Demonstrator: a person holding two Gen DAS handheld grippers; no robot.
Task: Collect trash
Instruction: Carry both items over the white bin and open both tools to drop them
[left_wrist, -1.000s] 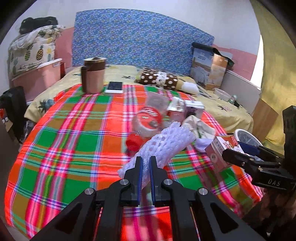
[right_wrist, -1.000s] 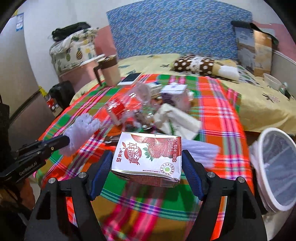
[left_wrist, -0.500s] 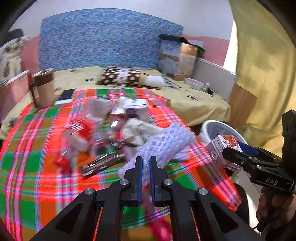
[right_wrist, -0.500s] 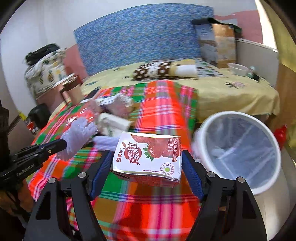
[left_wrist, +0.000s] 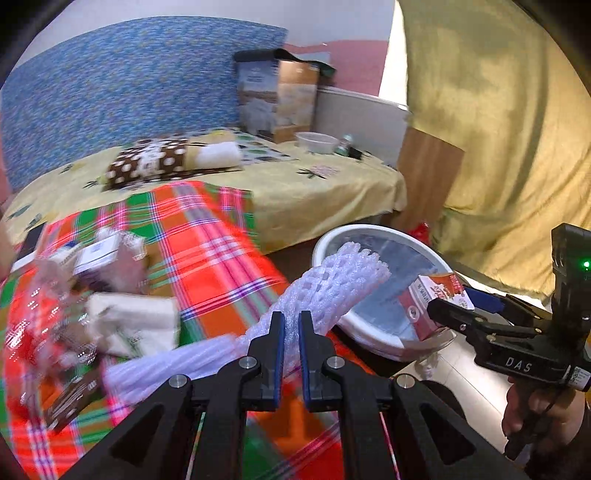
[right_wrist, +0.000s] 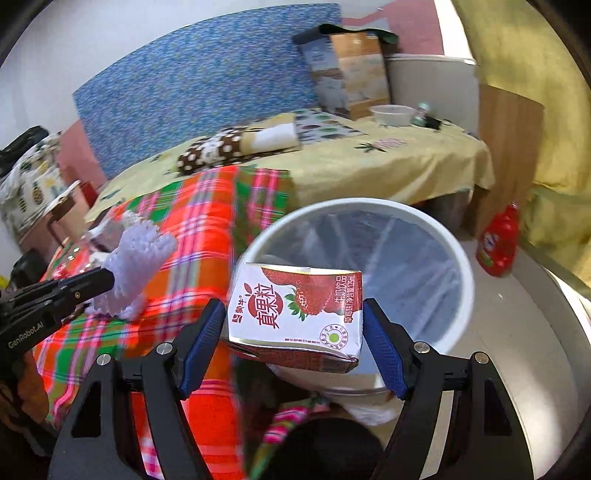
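My left gripper (left_wrist: 290, 325) is shut on a white foam fruit net (left_wrist: 332, 284), whose far end hangs over the near rim of the white trash bin (left_wrist: 369, 230). In the right wrist view my right gripper (right_wrist: 293, 321) is shut on a strawberry milk carton (right_wrist: 295, 310), held flat over the near edge of the lined bin (right_wrist: 458, 258). The left gripper with the net (right_wrist: 136, 258) shows at the left of that view, over the plaid blanket (right_wrist: 207, 221). The carton (left_wrist: 436, 299) and right gripper appear at the right of the left wrist view.
More trash (left_wrist: 110, 295) lies blurred on the plaid blanket at the left: wrappers, a small box, crumpled paper. A red bottle (right_wrist: 498, 240) stands on the floor beyond the bin. The bed carries a dotted pillow (left_wrist: 155, 162), a bowl (left_wrist: 317, 142) and a cardboard box (left_wrist: 277, 99). A yellow curtain hangs at right.
Both grippers have swung right from over the blanket toward the bin, each keeping its hold. The bin has come into full view under the carton and the net's tip.
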